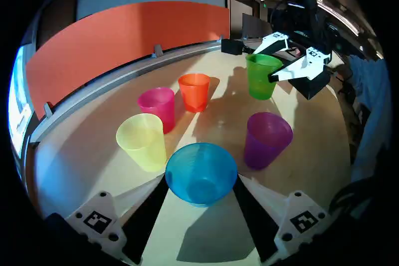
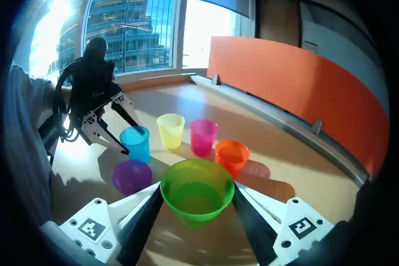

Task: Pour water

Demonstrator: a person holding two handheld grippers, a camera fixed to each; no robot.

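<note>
L gripper (image 1: 200,178) clamps blue cup (image 1: 201,166) beside purple cup (image 1: 267,138); R gripper (image 2: 197,187) clamps green cup (image 2: 197,198). Thin plastic, prob light and squashy, so grip mid-wall, gently.

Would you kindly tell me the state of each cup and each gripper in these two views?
blue cup: upright, gripped at its sides.
green cup: upright, gripped at its sides.
yellow cup: upright, free.
pink cup: upright, free.
orange cup: upright, free.
purple cup: upright, free.
left gripper: shut on the blue cup.
right gripper: shut on the green cup.
</note>
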